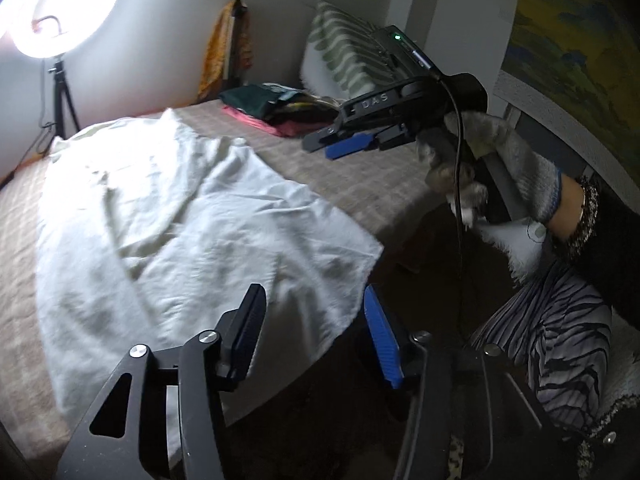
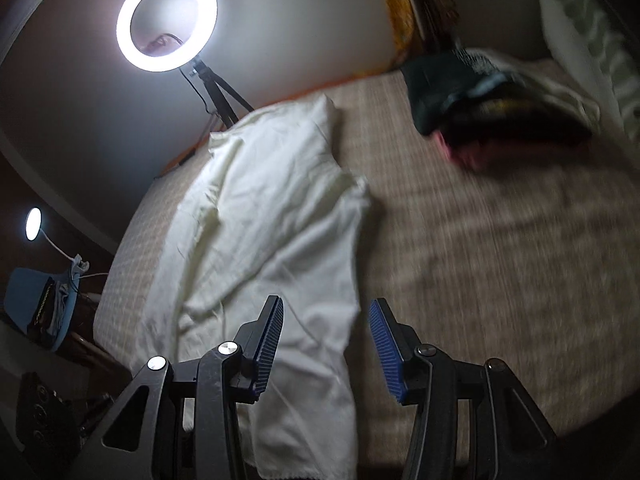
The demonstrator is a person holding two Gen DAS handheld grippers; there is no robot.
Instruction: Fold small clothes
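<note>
A white cloth lies rumpled across a checked beige bed. In the left wrist view my left gripper hangs open over the cloth's near corner at the bed's edge, with nothing pinched between its fingers. A gloved hand holds my right gripper in the air above the bed, to the right of the cloth. In the right wrist view the right gripper stands open above the right edge of the white cloth, holding nothing.
A pile of folded clothes sits at the far side of the bed beside a green-patterned pillow. A ring light on a tripod stands behind the bed. A small lamp and a blue chair are at the left.
</note>
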